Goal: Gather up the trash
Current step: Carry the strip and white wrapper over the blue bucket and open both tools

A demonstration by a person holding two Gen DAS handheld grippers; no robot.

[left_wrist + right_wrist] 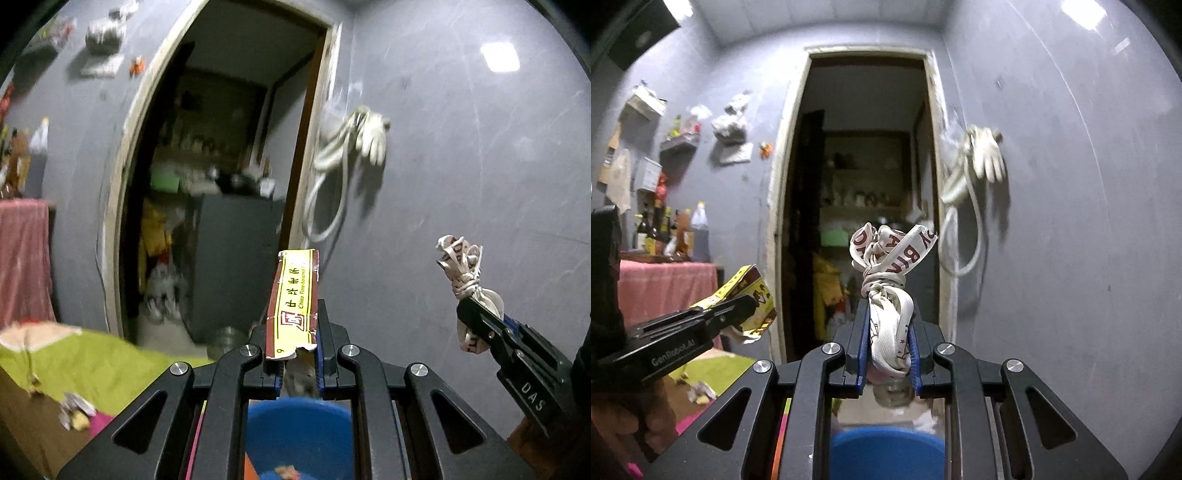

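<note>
My left gripper (293,314) is shut on a flattened yellow and brown carton (295,302) and holds it up in the air; it also shows in the right wrist view (748,306). My right gripper (888,317) is shut on a knotted white ribbon bundle with red lettering (890,280), also raised; it shows in the left wrist view (463,277) at the right. A blue bin (299,435) sits directly below both grippers, also in the right wrist view (886,454).
A dark open doorway (864,206) is straight ahead in a grey wall. White hose and a glove (975,173) hang on the wall right of it. A green cloth (74,362) with small scraps (75,410) lies lower left. A pink-covered table with bottles (665,280) stands left.
</note>
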